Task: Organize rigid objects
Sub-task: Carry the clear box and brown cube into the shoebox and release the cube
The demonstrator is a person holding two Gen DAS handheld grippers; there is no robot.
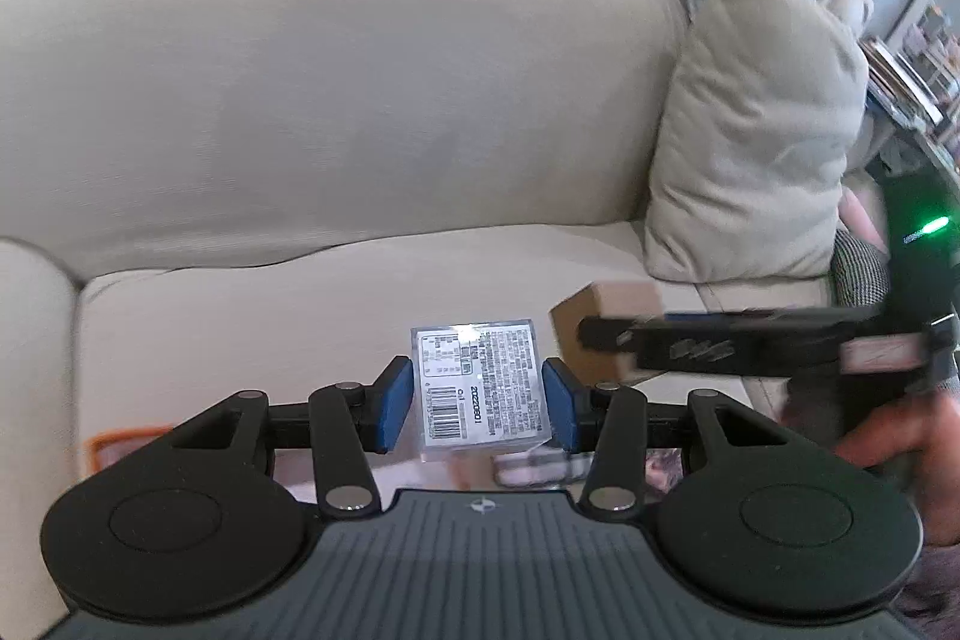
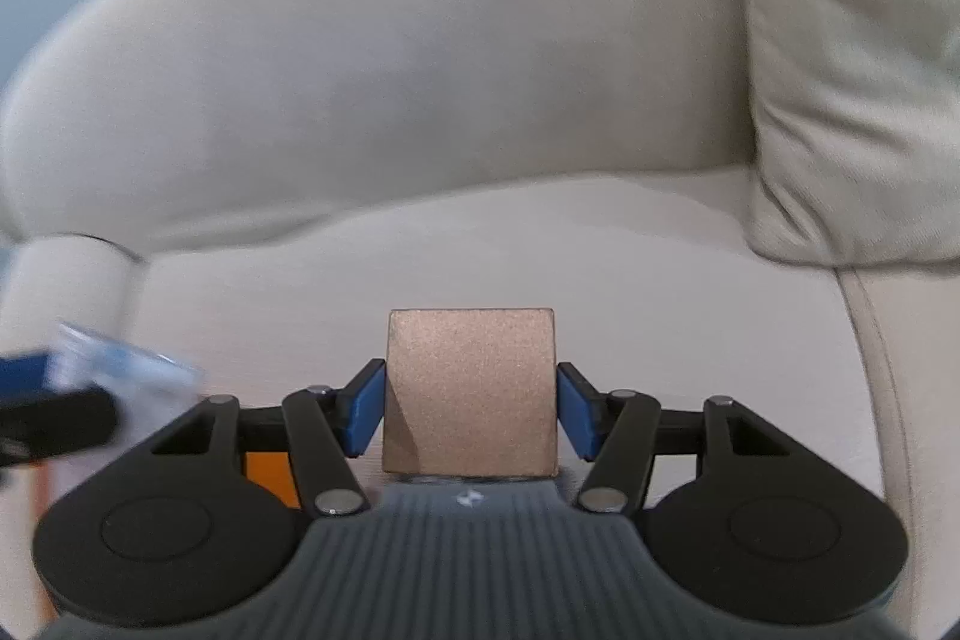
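Held above a beige sofa seat [image 1: 300, 304]: clear labelled cube [image 1: 480, 388] clamped in left gripper [image 1: 480, 403], brown cardboard cube [image 2: 471, 391] clamped in right gripper [image 2: 471, 409]. Likely light and rigid; plastic faces probably slippery, best pinched across flat opposite sides
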